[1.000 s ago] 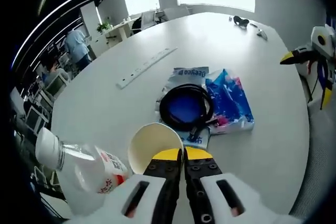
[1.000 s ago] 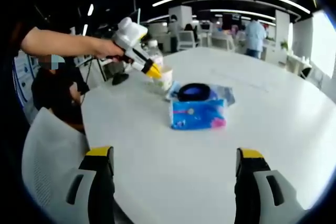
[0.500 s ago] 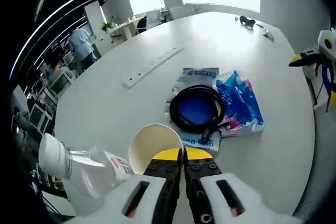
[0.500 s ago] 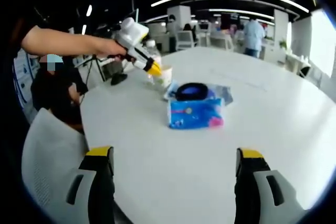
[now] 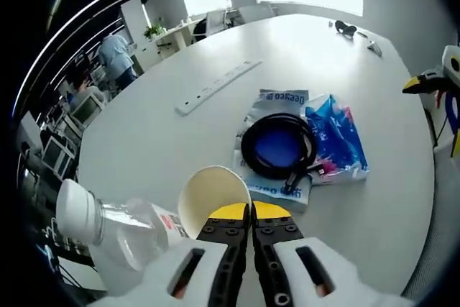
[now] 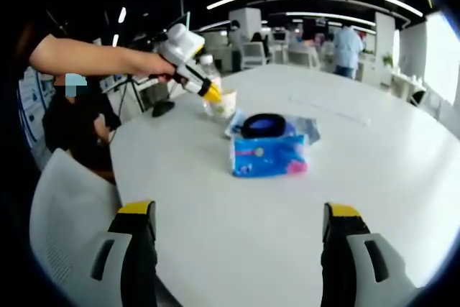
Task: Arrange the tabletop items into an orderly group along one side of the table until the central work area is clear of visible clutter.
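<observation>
Beside the clear plastic water bottle (image 5: 115, 224) near the white table's (image 5: 172, 141) edge, the left gripper (image 5: 251, 211) pinches the cream paper cup's (image 5: 212, 195) rim. The right gripper (image 6: 237, 228) hangs wide apart, holding nothing. The black coiled cable (image 5: 280, 145) on silver packets and the blue tissue pack (image 5: 338, 138) lie beyond the cup toward mid-table, unsorted, so most work seems left.

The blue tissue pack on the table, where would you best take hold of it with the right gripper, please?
Probably across the blue tissue pack's short width, from above. It lies flat with one edge against the black cable coil; the right gripper, jaws wide open, faces its free side.
</observation>
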Action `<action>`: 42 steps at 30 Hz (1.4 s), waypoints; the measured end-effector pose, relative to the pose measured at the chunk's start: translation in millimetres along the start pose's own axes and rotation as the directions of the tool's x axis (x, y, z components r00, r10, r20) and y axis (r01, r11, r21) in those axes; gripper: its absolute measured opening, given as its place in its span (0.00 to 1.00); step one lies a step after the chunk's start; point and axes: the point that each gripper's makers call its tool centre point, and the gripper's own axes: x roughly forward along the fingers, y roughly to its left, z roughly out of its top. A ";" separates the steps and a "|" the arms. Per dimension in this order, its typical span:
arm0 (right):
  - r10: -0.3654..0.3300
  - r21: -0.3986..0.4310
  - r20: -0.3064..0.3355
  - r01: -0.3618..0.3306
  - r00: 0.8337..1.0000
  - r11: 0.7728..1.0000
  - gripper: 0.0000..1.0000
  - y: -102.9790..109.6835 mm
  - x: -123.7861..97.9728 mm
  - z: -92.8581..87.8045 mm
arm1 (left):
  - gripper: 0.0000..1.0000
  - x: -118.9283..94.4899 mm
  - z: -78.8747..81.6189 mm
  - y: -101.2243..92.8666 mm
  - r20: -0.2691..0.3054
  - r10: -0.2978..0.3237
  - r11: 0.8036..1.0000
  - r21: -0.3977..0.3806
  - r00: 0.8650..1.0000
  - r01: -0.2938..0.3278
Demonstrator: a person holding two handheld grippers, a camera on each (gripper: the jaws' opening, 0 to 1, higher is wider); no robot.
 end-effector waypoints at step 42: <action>-0.008 0.011 0.004 0.008 1.000 1.000 0.94 -2.3 -2.8 -0.4 | 0.05 2.9 8.4 -1.7 0.025 0.012 0.996 0.088 1.000 -0.015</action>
